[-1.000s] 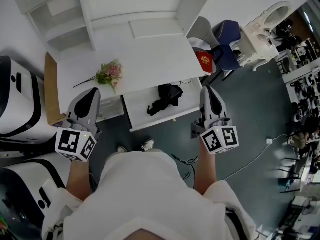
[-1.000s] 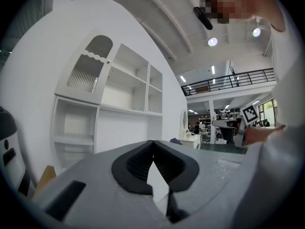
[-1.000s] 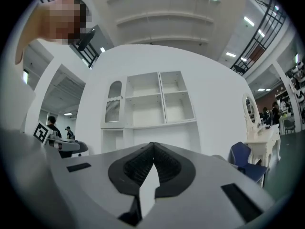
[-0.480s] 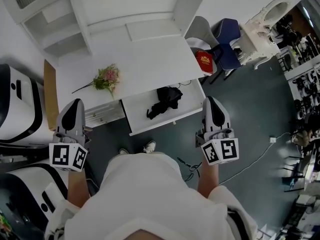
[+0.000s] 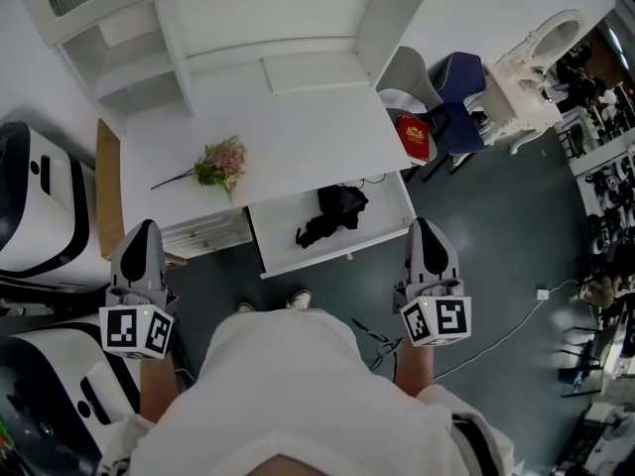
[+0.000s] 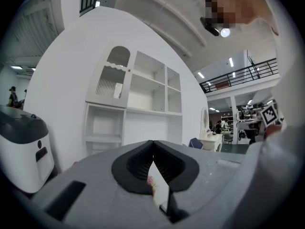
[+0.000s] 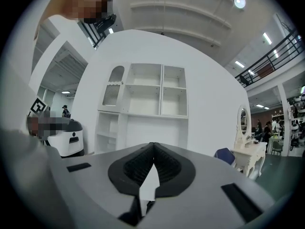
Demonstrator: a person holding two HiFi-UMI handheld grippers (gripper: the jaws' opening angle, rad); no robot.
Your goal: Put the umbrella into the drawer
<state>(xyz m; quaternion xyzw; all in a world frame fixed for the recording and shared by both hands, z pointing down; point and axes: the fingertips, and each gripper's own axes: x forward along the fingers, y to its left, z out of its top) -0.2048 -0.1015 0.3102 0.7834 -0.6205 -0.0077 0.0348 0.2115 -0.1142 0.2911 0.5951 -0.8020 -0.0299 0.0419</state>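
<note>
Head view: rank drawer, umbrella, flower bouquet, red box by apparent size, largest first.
1. drawer
2. umbrella and flower bouquet: look about alike, not ranked
3. red box: smallest, though it sits lower, farther from the camera

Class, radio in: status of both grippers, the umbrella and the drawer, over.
Left gripper, right gripper shut, empty. Umbrella lying in open drawer. Nothing blocks it.

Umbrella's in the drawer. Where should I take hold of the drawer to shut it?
The front panel, from the near side: it stands pulled out toward you, and what looks like a small knob sits mid-panel. The right gripper, shut, is nearest; open it first.
</note>
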